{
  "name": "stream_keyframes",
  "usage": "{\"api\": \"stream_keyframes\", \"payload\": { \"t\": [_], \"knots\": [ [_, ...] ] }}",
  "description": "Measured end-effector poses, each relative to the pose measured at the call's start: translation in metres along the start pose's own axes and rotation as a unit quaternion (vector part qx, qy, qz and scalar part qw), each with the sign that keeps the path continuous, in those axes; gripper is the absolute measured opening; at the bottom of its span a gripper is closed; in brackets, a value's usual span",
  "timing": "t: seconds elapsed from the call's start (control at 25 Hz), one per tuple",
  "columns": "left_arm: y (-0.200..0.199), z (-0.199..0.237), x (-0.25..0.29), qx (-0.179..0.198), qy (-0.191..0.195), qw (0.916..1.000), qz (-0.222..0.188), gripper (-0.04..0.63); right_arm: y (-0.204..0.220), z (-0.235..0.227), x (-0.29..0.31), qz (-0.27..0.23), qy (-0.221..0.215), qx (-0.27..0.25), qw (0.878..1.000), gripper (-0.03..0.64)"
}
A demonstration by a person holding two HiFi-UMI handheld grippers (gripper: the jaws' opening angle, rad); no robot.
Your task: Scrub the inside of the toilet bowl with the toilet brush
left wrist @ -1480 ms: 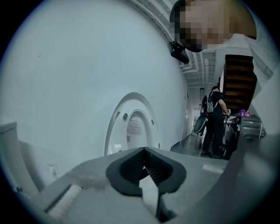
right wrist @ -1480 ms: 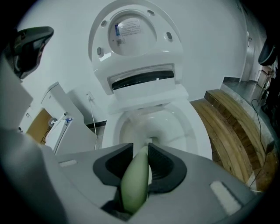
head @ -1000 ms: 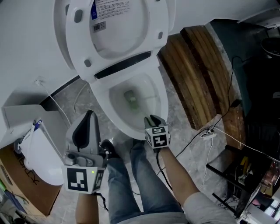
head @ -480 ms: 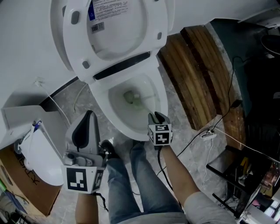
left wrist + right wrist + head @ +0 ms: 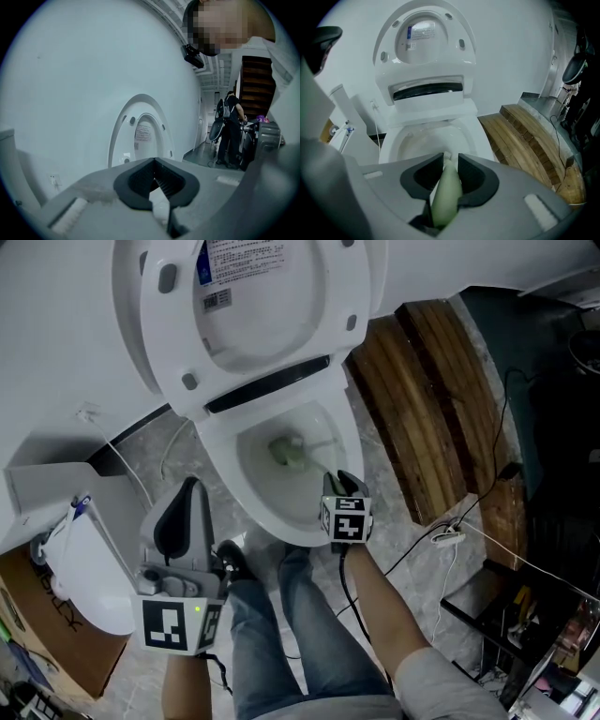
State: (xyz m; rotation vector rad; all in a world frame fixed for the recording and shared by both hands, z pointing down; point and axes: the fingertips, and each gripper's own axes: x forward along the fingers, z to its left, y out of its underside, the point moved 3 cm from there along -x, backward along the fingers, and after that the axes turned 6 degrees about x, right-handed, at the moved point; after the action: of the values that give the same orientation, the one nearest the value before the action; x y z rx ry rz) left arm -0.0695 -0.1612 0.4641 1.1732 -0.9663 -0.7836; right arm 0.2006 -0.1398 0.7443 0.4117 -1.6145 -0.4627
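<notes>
Right tongs [image 5: 337, 482] farther right now; marble floor [image 5: 382, 486], wooden planks [image 5: 422, 399].

- Wall [image 5: 56, 352]: plain white, fills far and left side, evenly lit.
- Floor [image 5: 389, 521]: grey marbled stone, slight sheen.
- Right: dark brown slatted wooden platform [image 5: 441, 399], running far to near on the floor.
- Near right: thin cable [image 5: 486, 495] crosses the floor to a small white plug [image 5: 448, 532].
- Near right corner: dark metal rack [image 5: 478, 620], cluttered.
- Near left: cardboard box [image 5: 37, 643], white rounded bin [image 5: 89, 587] just beside it.
- Left gripper view: a corridor opens past the wall, with a person [image 5: 232, 133] standing far off.
</notes>
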Motion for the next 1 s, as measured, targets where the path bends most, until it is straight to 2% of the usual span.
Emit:
{"api": "stream_keyframes", "payload": {
  "t": [0.12,0.32,0.52,1.0],
  "knots": [
    [-0.002,0.002,0.001,-0.004,-0.005,1.0,-0.005,0.005,-0.007,0.001,0.004,-0.001,0.002,0.005,1.0,0.095],
    [0.006,0.009,-0.003,-0.009,-0.017,0.9996,0.022,0.005,-0.016,0.01,0.011,-0.007,-0.004,0.008,1.0,0.094],
    [0.003,0.016,-0.004,0.003,-0.024,0.9996,0.011,0.005,-0.024,0.024,0.017,-0.011,-0.014,0.001,1.0,0.092],
    [0.001,0.023,-0.013,0.004,-0.03,0.9995,0.009,0.005,-0.023,0.059,0.014,-0.013,-0.054,-0.006,0.998,0.092]
  ]
}}
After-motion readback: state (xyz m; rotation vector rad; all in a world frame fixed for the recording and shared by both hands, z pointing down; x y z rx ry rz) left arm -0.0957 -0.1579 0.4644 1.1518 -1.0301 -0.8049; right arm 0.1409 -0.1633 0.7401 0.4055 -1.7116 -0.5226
